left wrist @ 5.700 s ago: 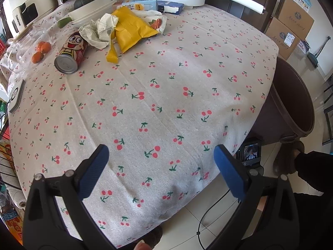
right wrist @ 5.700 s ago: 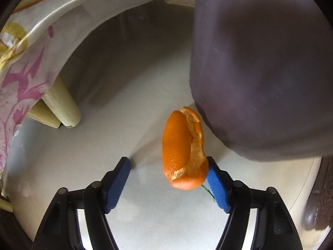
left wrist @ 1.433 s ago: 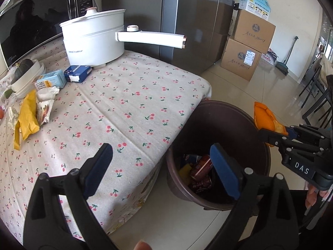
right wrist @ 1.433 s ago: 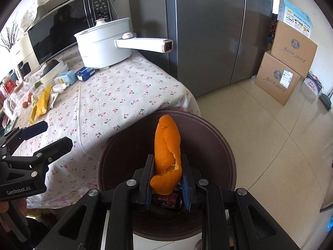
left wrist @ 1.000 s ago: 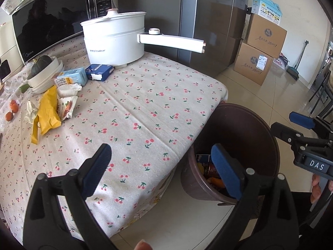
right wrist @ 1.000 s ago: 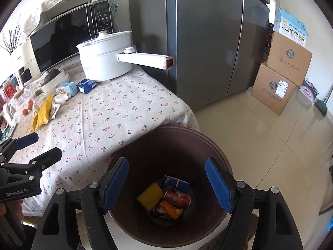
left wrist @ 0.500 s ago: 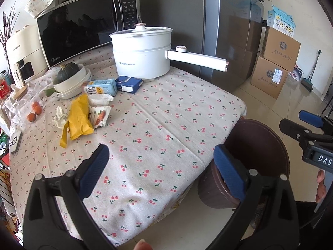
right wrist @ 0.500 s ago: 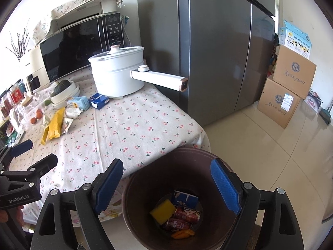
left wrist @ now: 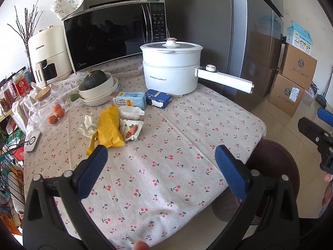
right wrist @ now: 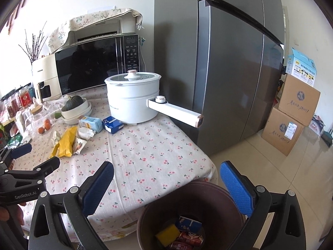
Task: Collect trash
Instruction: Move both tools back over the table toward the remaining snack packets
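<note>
kitchen corner, cherry-print surface with a white pot and a microwave at its far end. brown bin stands on the floor just beside the surface's near corner; a yellow sponge, a blue carton and cans lie in its bottom.

left gripper: jaws opening, nothing between them, over the surface. right gripper: jaws opening, nothing between them, above the bin's rim.

remaining trash — yellow wrapper, crumpled paper, snack packet and white wad — lies in a cluster well apart from the bin, near the bowls.

judgement: a drop into the bin looks complete; step in hand is the turn back toward the next item. next move calls for a reach across the surface to the cluster, jaws wide, one loose piece taken — the wrapper overlaps its neighbours, so a clean grip on its edge is needed.
</note>
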### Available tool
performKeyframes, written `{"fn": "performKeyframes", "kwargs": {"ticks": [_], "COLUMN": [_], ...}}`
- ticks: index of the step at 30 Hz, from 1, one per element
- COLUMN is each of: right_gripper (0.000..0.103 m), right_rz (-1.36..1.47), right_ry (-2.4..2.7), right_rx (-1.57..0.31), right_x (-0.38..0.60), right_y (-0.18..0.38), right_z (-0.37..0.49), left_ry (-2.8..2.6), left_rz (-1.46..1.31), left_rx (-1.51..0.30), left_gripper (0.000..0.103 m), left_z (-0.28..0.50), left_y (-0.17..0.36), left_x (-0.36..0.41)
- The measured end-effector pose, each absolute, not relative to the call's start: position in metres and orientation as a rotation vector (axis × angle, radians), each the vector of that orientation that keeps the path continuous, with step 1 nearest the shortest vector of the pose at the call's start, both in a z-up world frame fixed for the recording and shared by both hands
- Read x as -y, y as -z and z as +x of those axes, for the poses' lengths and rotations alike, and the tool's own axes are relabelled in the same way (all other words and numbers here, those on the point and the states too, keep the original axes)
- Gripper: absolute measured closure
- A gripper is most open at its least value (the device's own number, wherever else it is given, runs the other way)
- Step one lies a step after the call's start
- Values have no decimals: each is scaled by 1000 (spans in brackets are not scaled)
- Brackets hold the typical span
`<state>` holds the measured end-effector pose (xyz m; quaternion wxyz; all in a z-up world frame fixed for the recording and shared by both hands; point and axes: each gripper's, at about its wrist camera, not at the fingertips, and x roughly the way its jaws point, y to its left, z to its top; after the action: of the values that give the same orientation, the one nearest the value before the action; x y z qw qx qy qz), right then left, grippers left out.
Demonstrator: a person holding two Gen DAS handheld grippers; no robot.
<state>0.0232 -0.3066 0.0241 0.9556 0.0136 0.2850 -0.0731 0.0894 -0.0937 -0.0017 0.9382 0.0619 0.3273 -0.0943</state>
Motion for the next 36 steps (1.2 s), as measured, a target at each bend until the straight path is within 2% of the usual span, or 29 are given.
{"fn": "performKeyframes", "kwargs": {"ticks": [18,36], "right_gripper": [0,0], "right_rz": [21,53], "right_ry": [107,20], "right_rx": [-578,-594], "right_x": [265,202], "right_y": [-14,32], "right_z": [83,149], "left_ry": [94,-33], "left_rz": [138,62], "left_rx": [-654,-712], "left_gripper": [1,1], "left_z": [137,208], "left_y": [-4,47], "left_x": [46,-27]}}
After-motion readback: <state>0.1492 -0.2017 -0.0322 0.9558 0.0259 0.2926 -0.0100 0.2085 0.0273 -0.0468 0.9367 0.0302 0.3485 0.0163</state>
